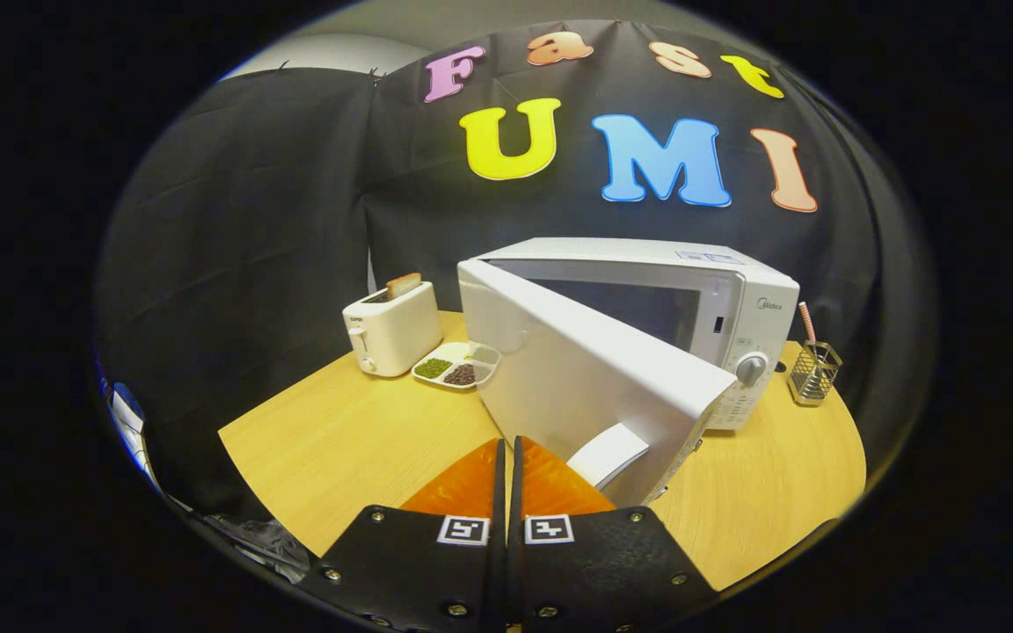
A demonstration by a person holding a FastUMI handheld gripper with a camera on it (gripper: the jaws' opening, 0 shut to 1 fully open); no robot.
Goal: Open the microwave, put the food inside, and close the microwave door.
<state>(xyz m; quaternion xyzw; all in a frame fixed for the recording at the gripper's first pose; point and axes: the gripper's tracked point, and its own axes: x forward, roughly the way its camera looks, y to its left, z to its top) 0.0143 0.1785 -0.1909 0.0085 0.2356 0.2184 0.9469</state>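
A white microwave [717, 299] stands on the wooden table [339, 440], its door [586, 378] swung partly open toward me. The door's white handle [608, 455] sits just ahead and right of my fingertips. My gripper [506, 444] is shut, its two orange fingers [471, 483] pressed together with nothing between them, close to the door's outer face. A white divided plate of food [456, 365] with green and dark beans lies left of the microwave, beyond the fingers.
A white toaster [392, 330] with a slice of bread stands left of the plate. A wire holder [812, 369] with a straw stands right of the microwave. The table's front edge runs close under the gripper.
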